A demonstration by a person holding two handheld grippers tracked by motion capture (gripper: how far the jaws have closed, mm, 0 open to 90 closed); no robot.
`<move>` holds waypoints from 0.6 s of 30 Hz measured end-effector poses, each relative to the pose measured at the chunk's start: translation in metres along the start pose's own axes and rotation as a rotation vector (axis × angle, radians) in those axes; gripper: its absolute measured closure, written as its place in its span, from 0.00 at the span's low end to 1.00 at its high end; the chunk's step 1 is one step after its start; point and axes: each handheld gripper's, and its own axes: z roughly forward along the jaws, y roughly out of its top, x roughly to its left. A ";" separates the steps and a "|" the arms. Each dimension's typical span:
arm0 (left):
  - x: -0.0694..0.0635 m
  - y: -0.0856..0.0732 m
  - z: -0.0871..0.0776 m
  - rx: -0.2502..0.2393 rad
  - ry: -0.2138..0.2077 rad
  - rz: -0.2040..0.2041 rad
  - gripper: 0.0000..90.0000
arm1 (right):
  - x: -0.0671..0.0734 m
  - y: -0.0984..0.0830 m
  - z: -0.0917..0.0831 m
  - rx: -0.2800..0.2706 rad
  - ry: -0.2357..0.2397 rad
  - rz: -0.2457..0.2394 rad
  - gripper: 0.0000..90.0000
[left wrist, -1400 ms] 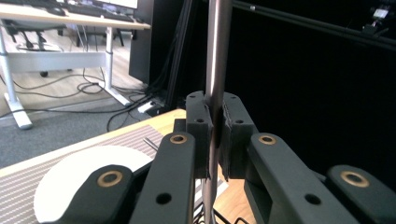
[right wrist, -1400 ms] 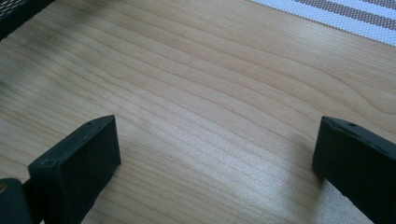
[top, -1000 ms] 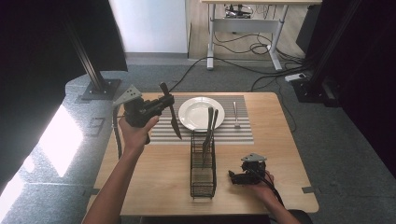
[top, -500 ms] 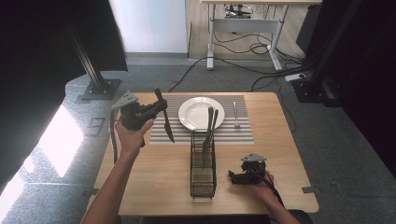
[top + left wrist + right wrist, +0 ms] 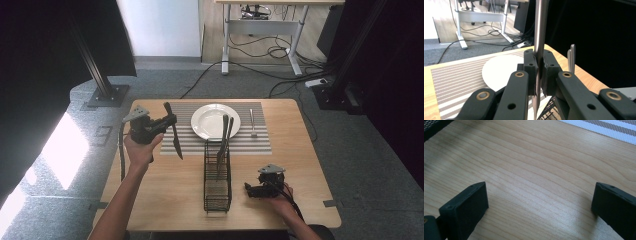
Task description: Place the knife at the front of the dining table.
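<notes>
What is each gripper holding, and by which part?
The left gripper clamps a knife partway along its length; the right gripper is open, holding nothing.

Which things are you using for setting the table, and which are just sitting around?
In use, I think:
left gripper, shut on a knife
plate
striped placemat
wire rack with cutlery
fork

Just sitting around:
right gripper, open, resting on the table
cables on the floor

No readable text, labels, brands or nos. anywhere, none on pale wooden worktop point(image 5: 300, 150), grey-and-white striped placemat point(image 5: 260, 142), round white plate point(image 5: 210, 120), black wire rack point(image 5: 217, 192)
</notes>
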 end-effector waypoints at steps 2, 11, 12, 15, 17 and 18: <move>0.002 -0.002 0.001 0.005 0.005 -0.002 0.93 | 0.000 0.000 0.000 0.002 0.000 -0.002 0.01; 0.011 -0.012 0.006 0.038 0.027 -0.014 0.93 | 0.000 0.000 0.000 0.000 0.000 0.000 0.01; 0.011 -0.013 0.006 0.038 0.029 -0.016 0.93 | 0.000 0.000 0.000 0.000 0.000 0.000 0.01; 0.013 -0.015 0.007 0.043 0.035 -0.017 0.93 | 0.000 0.000 0.000 0.000 0.000 -0.001 0.01; 0.016 -0.018 0.008 0.054 0.048 -0.017 0.93 | 0.000 0.000 0.000 0.000 0.000 0.000 0.01; 0.016 -0.018 0.008 0.057 0.050 -0.018 0.93 | 0.000 0.000 0.000 0.000 0.000 0.000 0.01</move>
